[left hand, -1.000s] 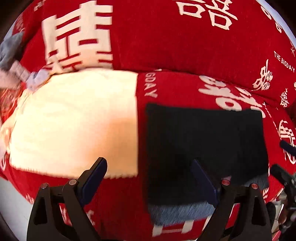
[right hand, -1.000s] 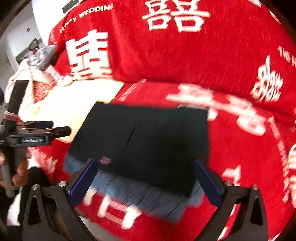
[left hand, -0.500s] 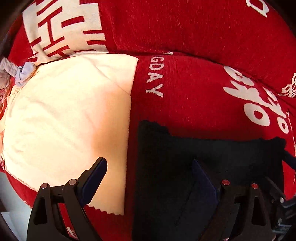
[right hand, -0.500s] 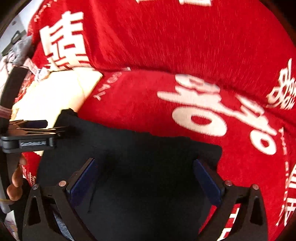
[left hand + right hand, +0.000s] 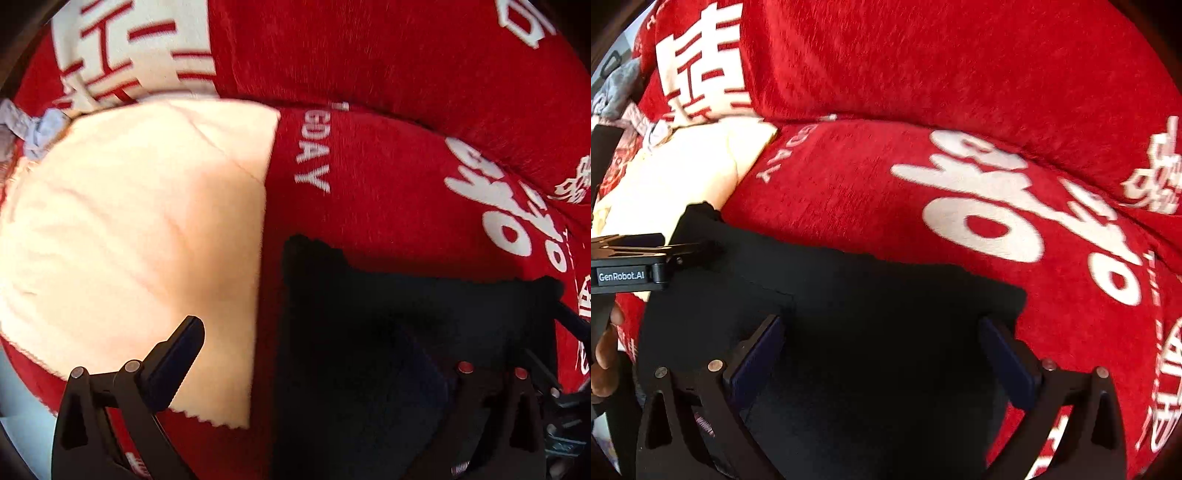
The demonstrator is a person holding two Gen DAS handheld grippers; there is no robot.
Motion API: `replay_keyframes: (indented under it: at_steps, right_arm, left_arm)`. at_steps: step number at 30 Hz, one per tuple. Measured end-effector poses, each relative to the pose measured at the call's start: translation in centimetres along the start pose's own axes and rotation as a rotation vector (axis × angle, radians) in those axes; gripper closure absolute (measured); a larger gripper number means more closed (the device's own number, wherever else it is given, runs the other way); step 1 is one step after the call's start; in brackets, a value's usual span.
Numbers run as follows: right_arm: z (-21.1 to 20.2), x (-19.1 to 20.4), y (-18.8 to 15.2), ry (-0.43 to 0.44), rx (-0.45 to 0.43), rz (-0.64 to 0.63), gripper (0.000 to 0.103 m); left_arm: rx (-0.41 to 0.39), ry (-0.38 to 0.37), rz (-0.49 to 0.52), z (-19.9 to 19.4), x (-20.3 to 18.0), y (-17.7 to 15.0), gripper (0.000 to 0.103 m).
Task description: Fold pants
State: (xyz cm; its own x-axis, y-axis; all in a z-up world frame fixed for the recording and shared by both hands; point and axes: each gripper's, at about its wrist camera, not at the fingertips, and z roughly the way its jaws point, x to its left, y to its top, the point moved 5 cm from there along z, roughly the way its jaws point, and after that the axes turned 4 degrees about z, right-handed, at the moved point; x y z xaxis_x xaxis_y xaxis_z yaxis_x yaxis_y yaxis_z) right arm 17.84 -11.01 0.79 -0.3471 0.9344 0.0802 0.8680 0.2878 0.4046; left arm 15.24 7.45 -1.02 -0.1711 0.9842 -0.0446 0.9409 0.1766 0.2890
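The black pants (image 5: 388,332) lie folded flat on the red sofa seat; they also fill the lower middle of the right wrist view (image 5: 868,332). My left gripper (image 5: 306,354) is open, low over the pants' left edge, its left finger over the cream cloth and its right finger over the pants. My right gripper (image 5: 882,350) is open and empty, both fingers low over the pants' middle. The left gripper also shows from the side in the right wrist view (image 5: 683,251), at the pants' left corner.
A red sofa cover (image 5: 960,92) with white lettering covers seat and backrest. A cream cloth (image 5: 129,240) lies on the seat left of the pants. Grey and light clothes (image 5: 620,88) are piled at the far left.
Both grippers moved forward and down toward the pants, which now fill the lower part of both views. The pants' blue-grey front edge has dropped out of sight. Both grippers stayed open.
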Motion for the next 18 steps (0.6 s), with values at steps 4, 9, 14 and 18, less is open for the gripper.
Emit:
replay_keyframes:
  at_steps: [4, 9, 14, 18]
  right_arm:
    - [-4.4, 1.2, -2.7, 0.000, -0.088, -0.011, 0.000]
    - [-7.3, 2.1, -6.7, 0.104, -0.142, 0.045, 0.000]
    - [-4.9, 2.3, -10.9, 0.164, -0.045, 0.050, 0.000]
    - [-5.1, 3.2, -10.8, 0.108, -0.048, -0.017, 0.000]
  left_arm:
    - [-0.071, -0.011, 0.035, -3.2, -0.3, -2.3, 0.000]
    - [-0.091, 0.036, 0.084, -4.4, -1.3, -6.0, 0.000]
    - [-0.077, 0.058, 0.087, -2.8, -1.5, -8.9, 0.000]
    - [-0.081, 0.038, 0.067, -3.8, -1.3, -8.8, 0.000]
